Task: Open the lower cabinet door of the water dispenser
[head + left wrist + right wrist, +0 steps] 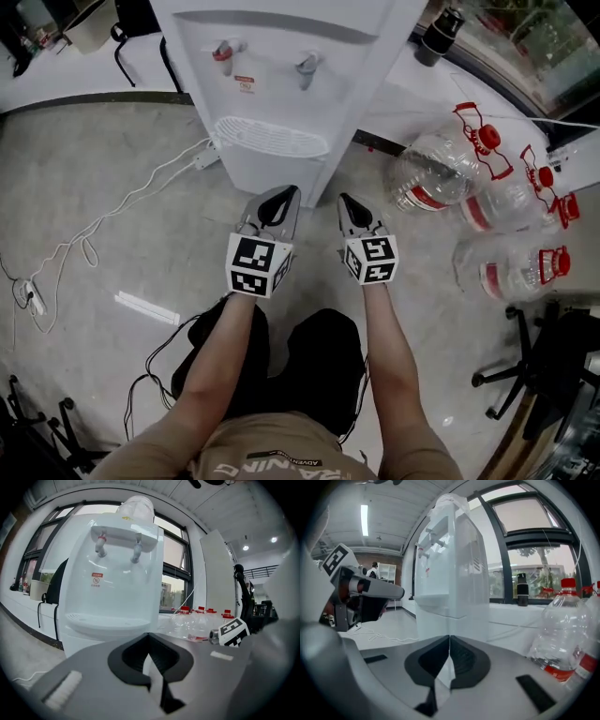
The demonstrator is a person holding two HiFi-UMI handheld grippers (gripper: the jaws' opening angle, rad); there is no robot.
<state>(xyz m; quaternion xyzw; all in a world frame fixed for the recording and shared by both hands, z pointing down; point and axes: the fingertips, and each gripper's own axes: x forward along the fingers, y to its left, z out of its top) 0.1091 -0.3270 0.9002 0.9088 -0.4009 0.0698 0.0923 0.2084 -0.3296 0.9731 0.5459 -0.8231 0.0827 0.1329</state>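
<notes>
A white water dispenser (281, 56) stands on the floor ahead of me, with two taps and a drip tray (272, 138). Its lower cabinet front (267, 176) shows as a narrow strip under the tray and looks closed. Both grippers are held low, side by side, a short way in front of that strip and apart from it. My left gripper (284, 194) is shut with nothing between its jaws, and it looks at the dispenser (112, 588) head-on. My right gripper (348, 200) is shut and empty too, facing the dispenser's right corner (450, 573).
Several empty water bottles with red caps (441, 169) lie on the floor to the right. A power strip with a white cable (204, 157) trails to the left. An office chair base (525, 375) stands at the lower right. A black flask (441, 33) sits on the sill.
</notes>
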